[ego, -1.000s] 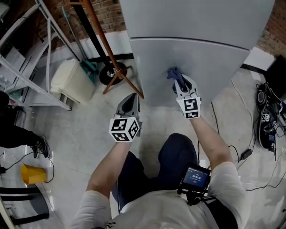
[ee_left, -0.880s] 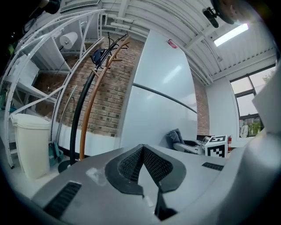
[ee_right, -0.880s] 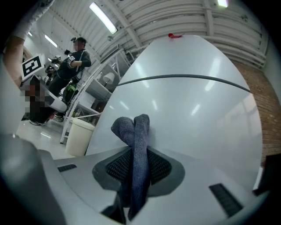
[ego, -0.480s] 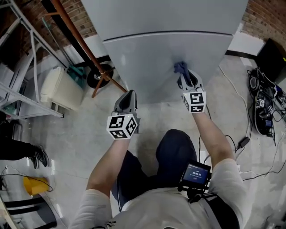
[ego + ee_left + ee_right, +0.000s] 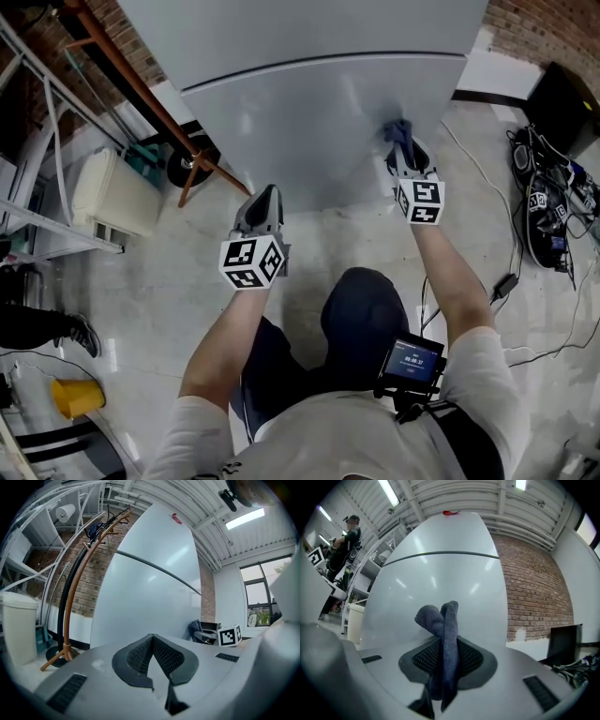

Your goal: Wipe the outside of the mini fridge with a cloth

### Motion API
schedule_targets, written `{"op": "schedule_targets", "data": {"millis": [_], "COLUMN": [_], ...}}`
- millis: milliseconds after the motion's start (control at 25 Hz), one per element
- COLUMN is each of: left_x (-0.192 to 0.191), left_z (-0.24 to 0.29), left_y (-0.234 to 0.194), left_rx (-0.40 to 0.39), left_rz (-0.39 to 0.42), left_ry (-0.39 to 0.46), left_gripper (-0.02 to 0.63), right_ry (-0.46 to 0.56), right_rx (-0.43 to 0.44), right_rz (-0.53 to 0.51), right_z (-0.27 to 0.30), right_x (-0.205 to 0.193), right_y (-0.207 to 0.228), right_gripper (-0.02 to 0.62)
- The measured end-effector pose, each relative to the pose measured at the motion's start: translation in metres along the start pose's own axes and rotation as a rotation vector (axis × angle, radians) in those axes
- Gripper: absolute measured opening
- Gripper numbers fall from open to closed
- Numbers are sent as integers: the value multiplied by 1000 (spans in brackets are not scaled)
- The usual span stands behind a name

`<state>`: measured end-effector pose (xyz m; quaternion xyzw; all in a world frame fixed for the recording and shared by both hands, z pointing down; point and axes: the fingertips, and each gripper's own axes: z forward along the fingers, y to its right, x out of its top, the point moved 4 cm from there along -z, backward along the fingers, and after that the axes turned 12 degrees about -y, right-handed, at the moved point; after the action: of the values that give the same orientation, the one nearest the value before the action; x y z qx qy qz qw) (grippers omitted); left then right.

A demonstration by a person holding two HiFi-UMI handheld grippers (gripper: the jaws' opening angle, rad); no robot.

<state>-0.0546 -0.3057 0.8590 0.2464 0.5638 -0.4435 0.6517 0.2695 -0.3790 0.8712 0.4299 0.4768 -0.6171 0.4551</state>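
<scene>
The grey mini fridge point(image 5: 309, 103) fills the top of the head view, with a dark seam across its front. My right gripper point(image 5: 405, 153) is shut on a blue-grey cloth point(image 5: 397, 132), and the cloth rests against the lower right of the fridge front. In the right gripper view the cloth point(image 5: 443, 634) sticks up from between the shut jaws, with the fridge point(image 5: 440, 588) right behind it. My left gripper point(image 5: 261, 208) hangs near the fridge's lower left corner, shut and holding nothing. The left gripper view shows its jaws closed point(image 5: 152, 656) before the fridge point(image 5: 145, 592).
A wooden coat stand point(image 5: 159, 108) leans left of the fridge, with a cream bin point(image 5: 111, 197) beside it. Metal shelving point(image 5: 37, 141) runs along the far left. Cables and gear point(image 5: 548, 216) lie on the floor at the right. A yellow cup point(image 5: 73, 396) stands lower left.
My right gripper has slid the cloth to the right across the fridge front, toward its right edge. The left gripper has stayed about where it was.
</scene>
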Motion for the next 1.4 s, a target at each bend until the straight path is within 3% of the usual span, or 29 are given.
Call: {"op": "schedule_targets", "data": {"millis": [400,760,1040,1240,1400], "left_x": [-3,-9,-20,-29,-31], "left_z": [-7,-36,-74,-101,-117], "left_y": [-5,-44,-99,-124,-139], "left_rx": [19,80,178,226,248], "left_rz": [-3,-27,-59,-67,-59], "left_ry": [4,8,-6,-16,-23], "left_gripper": [3,3,3,3,3], "right_ry": [0,17,23,23,14], "right_rx": [27,259,433,509,521], "right_rz": [7,-121,-195,-234,-285], "right_z": [-9,-4,17,33,51], "right_x": [-2,9,21,23,13], "right_y": [-20,-144,-255,-317,-345], "right_gripper": [86,87,86,86,86]}}
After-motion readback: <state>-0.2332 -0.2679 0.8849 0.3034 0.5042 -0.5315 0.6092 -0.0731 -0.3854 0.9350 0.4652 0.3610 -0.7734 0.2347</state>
